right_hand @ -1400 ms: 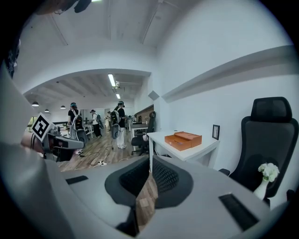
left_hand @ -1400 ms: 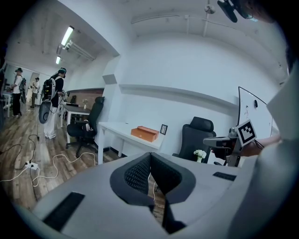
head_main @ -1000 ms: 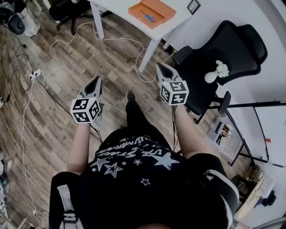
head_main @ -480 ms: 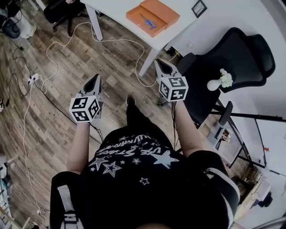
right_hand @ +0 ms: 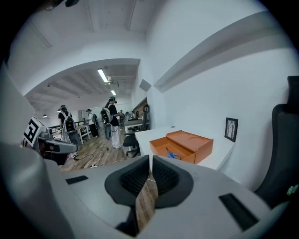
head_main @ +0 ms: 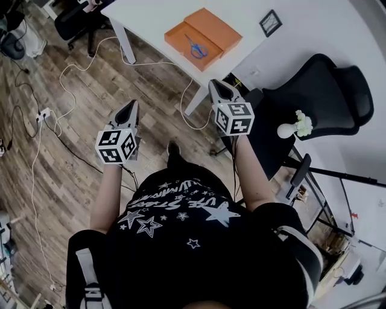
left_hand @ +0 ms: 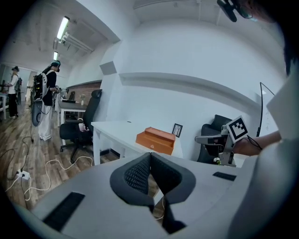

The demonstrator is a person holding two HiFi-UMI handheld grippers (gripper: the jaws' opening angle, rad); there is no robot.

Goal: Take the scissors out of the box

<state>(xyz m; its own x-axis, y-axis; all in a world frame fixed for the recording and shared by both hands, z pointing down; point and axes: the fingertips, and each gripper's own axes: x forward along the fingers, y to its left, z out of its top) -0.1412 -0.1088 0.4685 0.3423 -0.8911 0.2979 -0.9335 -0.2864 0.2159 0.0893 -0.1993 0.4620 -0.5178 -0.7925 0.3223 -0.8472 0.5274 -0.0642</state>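
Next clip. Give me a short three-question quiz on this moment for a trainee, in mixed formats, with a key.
1. True or false: the scissors already lie outside the orange box.
2. What do the left gripper and right gripper hold? A: the scissors. B: nothing, both are shut and empty. C: a cable.
3. Fill in: the box stands on a white ____.

Key
1. False. They lie inside the open box.
2. B.
3. table.
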